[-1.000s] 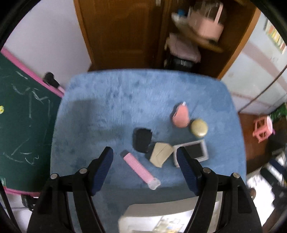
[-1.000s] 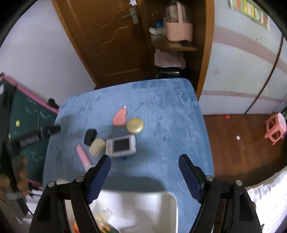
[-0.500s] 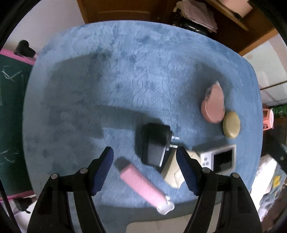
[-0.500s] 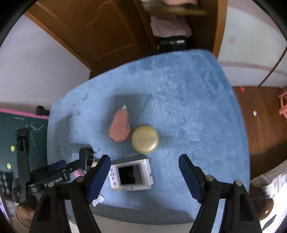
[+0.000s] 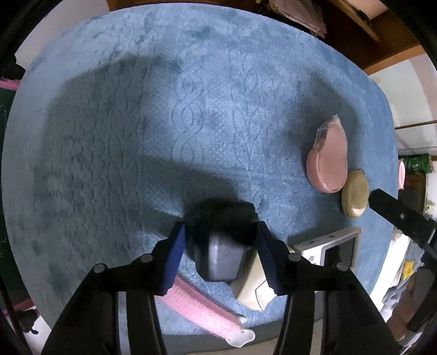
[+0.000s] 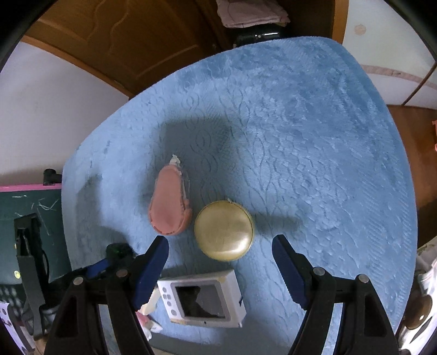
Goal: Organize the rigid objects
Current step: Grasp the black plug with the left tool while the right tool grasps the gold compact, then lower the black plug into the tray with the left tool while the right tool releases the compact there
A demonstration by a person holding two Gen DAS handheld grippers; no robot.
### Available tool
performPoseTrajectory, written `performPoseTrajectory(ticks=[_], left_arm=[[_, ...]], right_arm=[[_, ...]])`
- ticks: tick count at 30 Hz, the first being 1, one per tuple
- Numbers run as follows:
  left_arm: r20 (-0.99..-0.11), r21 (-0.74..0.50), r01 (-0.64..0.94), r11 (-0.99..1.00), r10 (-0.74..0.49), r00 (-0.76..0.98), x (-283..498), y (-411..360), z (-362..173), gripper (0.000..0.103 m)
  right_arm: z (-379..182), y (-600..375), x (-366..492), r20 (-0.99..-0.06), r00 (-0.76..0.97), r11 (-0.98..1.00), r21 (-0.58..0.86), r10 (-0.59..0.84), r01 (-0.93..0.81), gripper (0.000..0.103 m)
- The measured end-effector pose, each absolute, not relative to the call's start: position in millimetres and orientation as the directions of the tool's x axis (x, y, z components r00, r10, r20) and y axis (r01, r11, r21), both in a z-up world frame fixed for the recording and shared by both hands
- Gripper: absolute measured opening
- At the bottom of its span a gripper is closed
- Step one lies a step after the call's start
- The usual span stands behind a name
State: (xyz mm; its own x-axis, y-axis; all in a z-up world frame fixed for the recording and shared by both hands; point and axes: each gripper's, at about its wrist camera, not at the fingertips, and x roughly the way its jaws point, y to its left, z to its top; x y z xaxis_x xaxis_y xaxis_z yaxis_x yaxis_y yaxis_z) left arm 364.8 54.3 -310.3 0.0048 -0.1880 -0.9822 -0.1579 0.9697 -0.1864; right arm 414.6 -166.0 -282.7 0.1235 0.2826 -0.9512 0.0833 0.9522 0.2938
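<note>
On the blue plush cloth (image 5: pixel 191 109) lie a black charger block (image 5: pixel 221 245), a beige wedge-shaped object (image 5: pixel 251 289), a pink comb (image 5: pixel 202 311), a white device with a screen (image 6: pixel 202 300), a pink oval case (image 6: pixel 169 207) and a round gold case (image 6: pixel 224 230). My left gripper (image 5: pixel 221 240) is shut on the black charger, one blue pad on each side. My right gripper (image 6: pixel 220 256) is open, low over the cloth, with the gold case between and just beyond its fingertips.
A wooden door (image 6: pixel 123 41) and a shelf with folded cloth (image 6: pixel 251 13) stand behind the table. A green chalkboard with a pink frame (image 6: pixel 27 207) is at the left. The left gripper (image 6: pixel 109 262) shows in the right wrist view.
Both grippers have come down close to the cloth. My left gripper's jaws have narrowed and closed on the black charger. My right gripper has moved towards the gold case.
</note>
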Motion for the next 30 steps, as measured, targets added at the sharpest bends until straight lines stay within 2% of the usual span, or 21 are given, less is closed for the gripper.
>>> performPoseTrajectory(ticks=[2,4,15,18,24,30], left_arm=[[-0.982,-0.185,-0.153,0.971,-0.186,0.01,369.4,51.8,-310.9,0.053],[-0.981,-0.195,-0.141,0.971,-0.195,0.015,370.2,49.5,-312.8,0.045],[-0.989,-0.146,-0.2,0.969,-0.144,0.021,372.9,34.7,-312.6,0.045],[-0.99,-0.138,-0.197,0.971,-0.131,0.045,364.8,34.0,-306.1,0.045],[-0.981,-0.189,-0.228,0.955,-0.172,0.091,354.8,42.2,-292.6,0.045],[-0.962,-0.247,-0.203,0.947,-0.215,0.169,329.1,54.9,-251.5,0.045]], right_arm=[[-287.2,-165.8,418.0,-0.954,0.113,0.953,0.288,0.278,0.088,0.079],[-292.2,-162.0,420.0,-0.957,0.101,0.956,0.281,0.272,0.088,0.079],[-309.3,-132.7,422.4,-0.984,0.057,0.985,0.172,0.17,0.034,0.073],[-308.7,-118.6,422.2,-0.993,0.075,0.996,0.086,0.087,-0.013,0.055],[-298.3,-126.9,415.0,-0.984,0.109,0.99,0.14,0.139,-0.002,0.055],[-261.4,-142.0,391.0,-0.959,0.174,0.975,0.224,0.223,-0.016,0.055]])
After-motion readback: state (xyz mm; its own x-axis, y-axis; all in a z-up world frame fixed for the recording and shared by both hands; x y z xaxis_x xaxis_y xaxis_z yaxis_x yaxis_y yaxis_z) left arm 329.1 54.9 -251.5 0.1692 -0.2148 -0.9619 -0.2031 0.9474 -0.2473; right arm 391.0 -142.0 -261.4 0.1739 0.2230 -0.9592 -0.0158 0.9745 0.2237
